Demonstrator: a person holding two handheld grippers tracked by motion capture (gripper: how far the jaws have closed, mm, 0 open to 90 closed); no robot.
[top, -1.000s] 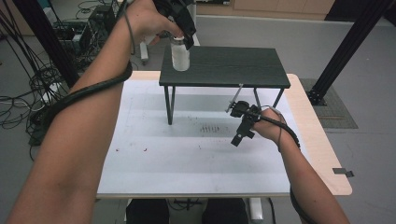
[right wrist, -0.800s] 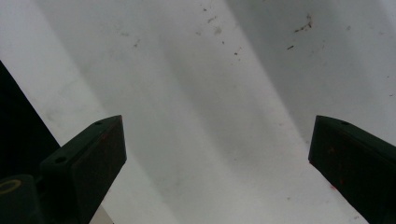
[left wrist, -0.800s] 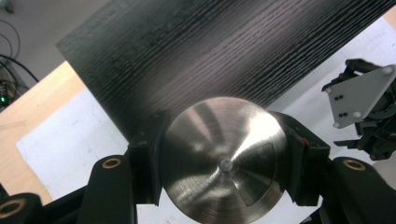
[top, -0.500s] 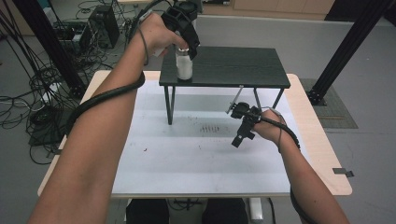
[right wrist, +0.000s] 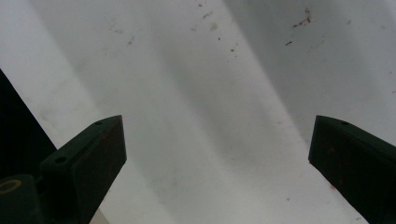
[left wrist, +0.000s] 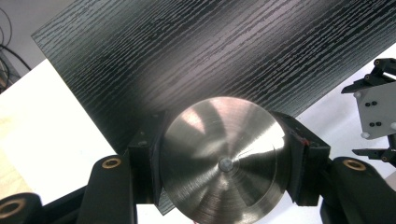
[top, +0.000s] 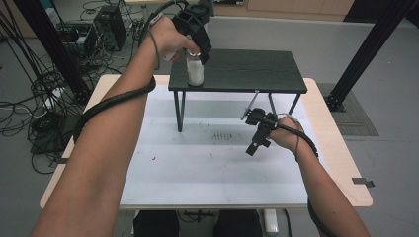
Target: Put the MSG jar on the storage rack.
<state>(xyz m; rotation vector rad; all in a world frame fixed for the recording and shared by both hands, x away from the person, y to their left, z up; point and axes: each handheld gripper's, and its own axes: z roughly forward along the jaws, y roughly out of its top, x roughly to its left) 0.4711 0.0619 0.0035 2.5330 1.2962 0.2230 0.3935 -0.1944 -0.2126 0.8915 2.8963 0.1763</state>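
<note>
One jar (top: 195, 71) with a metal lid (left wrist: 224, 161) stood at the near left corner of one black raised shelf (top: 247, 69) on the white bench (top: 197, 168). The left tongs (top: 198, 49) were clamped on the jar at its lid. The right tongs (top: 257, 133), gaping wide and holding nothing, hovered before the shelf's right end.
</note>
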